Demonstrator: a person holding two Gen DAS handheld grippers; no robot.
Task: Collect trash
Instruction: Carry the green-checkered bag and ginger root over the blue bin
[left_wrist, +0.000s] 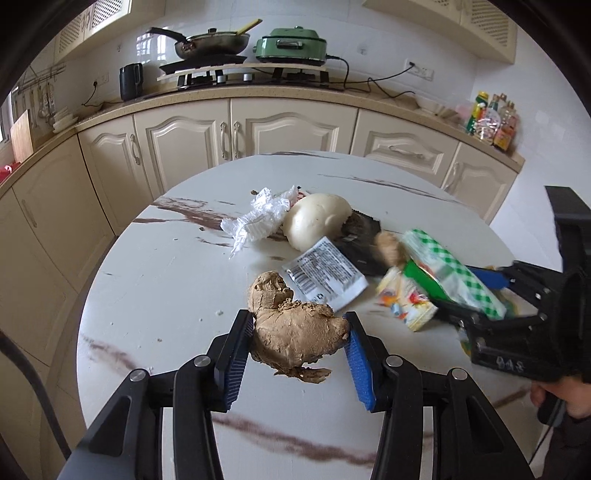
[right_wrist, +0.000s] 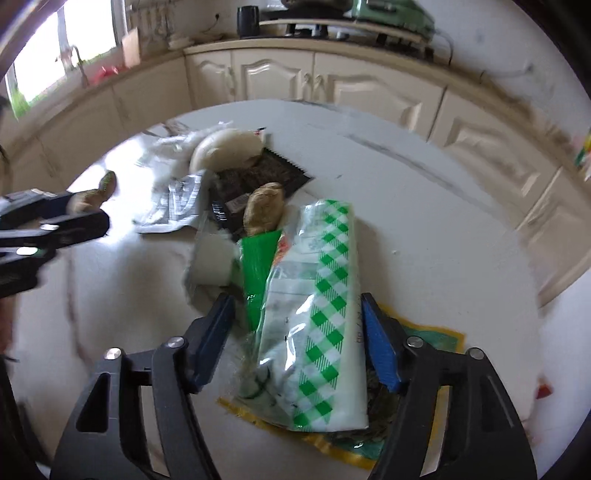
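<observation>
A round white marble table carries a pile of trash. My left gripper has its blue pads against both sides of a brown ginger root near the front. My right gripper straddles a green-and-white checked plastic bag and a green wrapper, with gaps between the pads and the bag. The right gripper also shows in the left wrist view, blurred. A white steamed bun, crumpled clear plastic, a white barcode sachet, a black wrapper and a small ginger piece lie behind.
A yellow-edged packet lies under the checked bag. Cream kitchen cabinets curve behind the table. The counter holds a wok, a green electric pot, a black jug and bottles.
</observation>
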